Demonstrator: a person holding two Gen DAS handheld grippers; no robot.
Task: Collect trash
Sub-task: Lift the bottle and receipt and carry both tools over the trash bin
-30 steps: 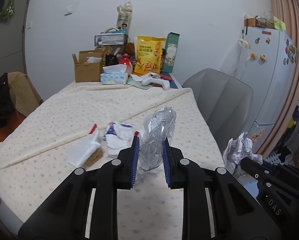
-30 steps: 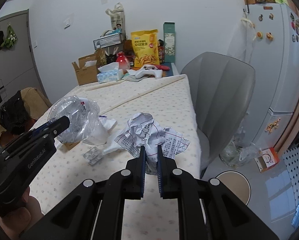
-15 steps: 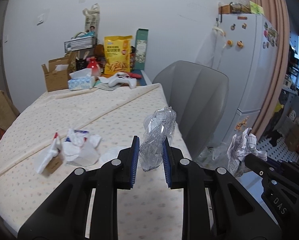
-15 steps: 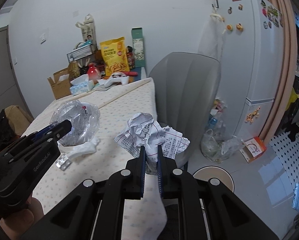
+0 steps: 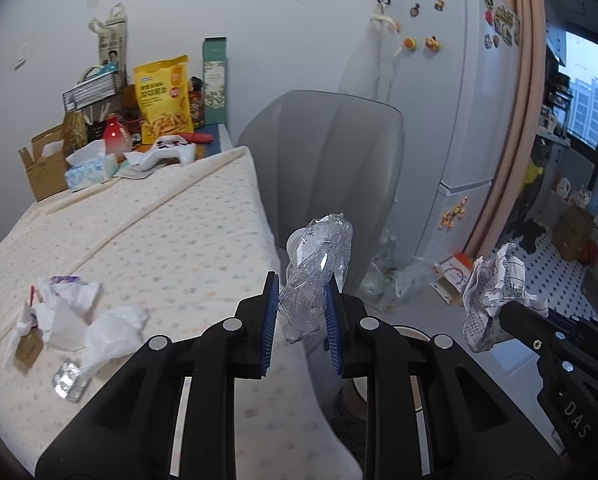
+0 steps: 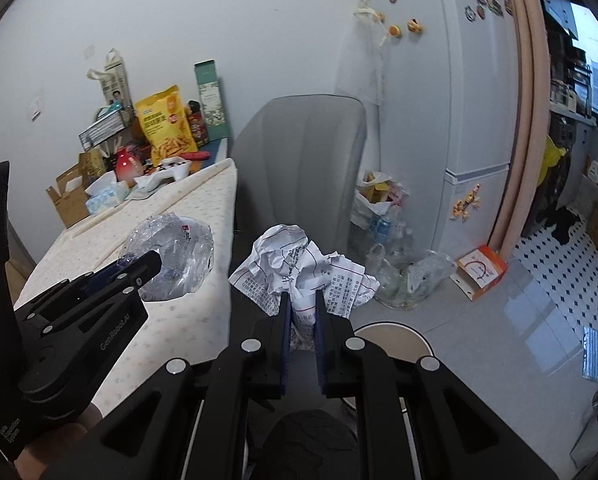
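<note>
My left gripper is shut on a crushed clear plastic bottle, held in the air at the table's right edge; it also shows in the right wrist view. My right gripper is shut on a crumpled printed paper ball, held over the floor beside the table; the paper also shows in the left wrist view. A round bin with a pale rim sits on the floor below the right gripper. More crumpled tissues and a foil blister pack lie on the table.
A grey chair stands at the table's right side. A white fridge stands behind it, with plastic bags of bottles and an orange box at its foot. Snack bag, tissue box, carton and game controller crowd the table's far end.
Both grippers have swung right, off the table toward the floor by the chair, each keeping its load. The bin and fridge have come into view.
</note>
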